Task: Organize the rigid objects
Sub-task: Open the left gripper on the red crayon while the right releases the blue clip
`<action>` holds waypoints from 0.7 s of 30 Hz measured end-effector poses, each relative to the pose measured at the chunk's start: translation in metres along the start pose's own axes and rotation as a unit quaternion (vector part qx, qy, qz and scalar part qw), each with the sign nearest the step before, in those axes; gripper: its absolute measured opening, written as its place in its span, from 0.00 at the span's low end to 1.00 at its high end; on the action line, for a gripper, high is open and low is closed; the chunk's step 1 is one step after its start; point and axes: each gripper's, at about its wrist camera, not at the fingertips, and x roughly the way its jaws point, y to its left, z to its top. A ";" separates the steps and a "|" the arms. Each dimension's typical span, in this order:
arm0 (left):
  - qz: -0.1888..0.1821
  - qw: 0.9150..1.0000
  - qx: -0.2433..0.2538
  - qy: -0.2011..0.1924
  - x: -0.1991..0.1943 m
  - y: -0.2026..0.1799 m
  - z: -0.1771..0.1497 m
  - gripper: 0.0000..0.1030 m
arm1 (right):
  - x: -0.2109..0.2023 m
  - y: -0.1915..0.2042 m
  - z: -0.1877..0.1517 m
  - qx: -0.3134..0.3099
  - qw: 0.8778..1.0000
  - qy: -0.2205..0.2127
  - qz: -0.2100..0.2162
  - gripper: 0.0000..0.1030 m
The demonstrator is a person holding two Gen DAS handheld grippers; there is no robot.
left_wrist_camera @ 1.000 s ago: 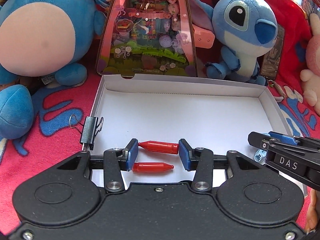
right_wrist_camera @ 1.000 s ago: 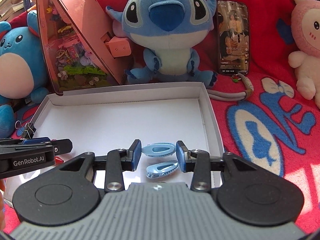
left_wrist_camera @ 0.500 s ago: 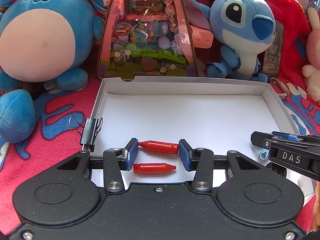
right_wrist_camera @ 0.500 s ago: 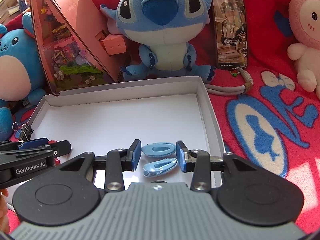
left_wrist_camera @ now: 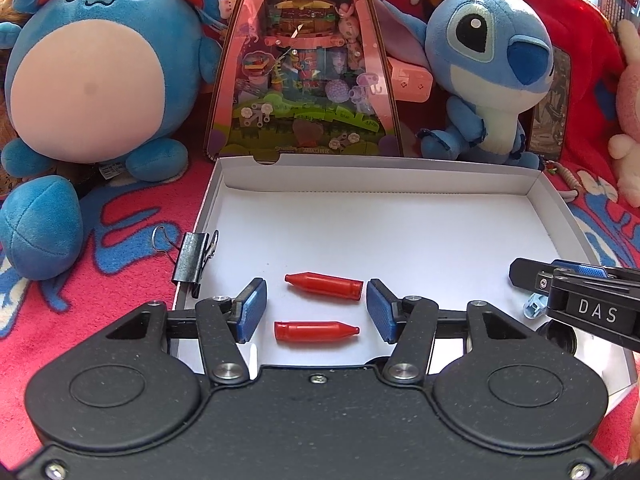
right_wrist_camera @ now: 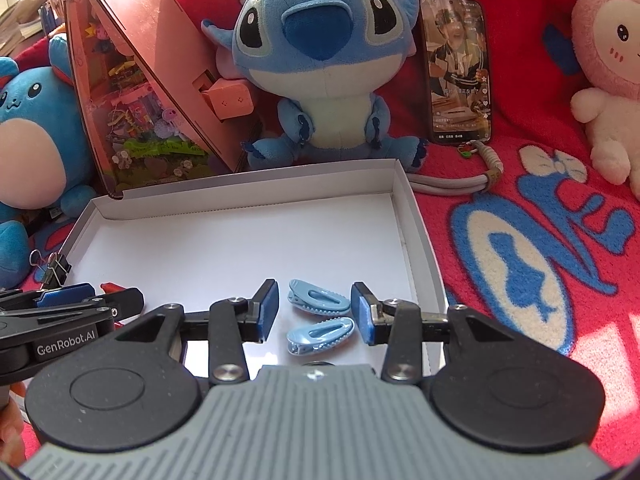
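Nothing shifted but slight camera drift: both tools, left tool (left_wrist_camera: 316,309) and right tool (right_wrist_camera: 315,312), spread empty, red caps (left_wrist_camera: 324,287) and blue clips (right_wrist_camera: 319,301) lying crosswise between pads.

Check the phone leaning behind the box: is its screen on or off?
On. The phone shows a lit picture of a person with text and icons, in the right wrist view.

Readable at 4 o'clock in the left wrist view: "DAS" in white on the right gripper (left_wrist_camera: 576,280). At 8 o'clock in the right wrist view: "GenRobot.AI" on the left gripper (right_wrist_camera: 80,300). Small captions on the phone (right_wrist_camera: 458,68) screen at 1 o'clock, too tiny to read.
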 end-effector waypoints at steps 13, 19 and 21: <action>-0.002 0.999 0.028 -0.044 -0.043 -0.001 -0.016 0.73 | -0.031 0.001 -0.012 -0.025 0.999 -0.042 0.002 0.70; -0.012 0.998 0.033 -0.060 -0.067 0.000 -0.030 0.74 | -0.054 0.000 -0.023 -0.039 0.997 -0.073 0.002 0.78; -0.016 0.997 0.038 -0.067 -0.075 0.000 -0.036 0.74 | -0.062 0.001 -0.028 -0.042 0.996 -0.084 0.005 0.81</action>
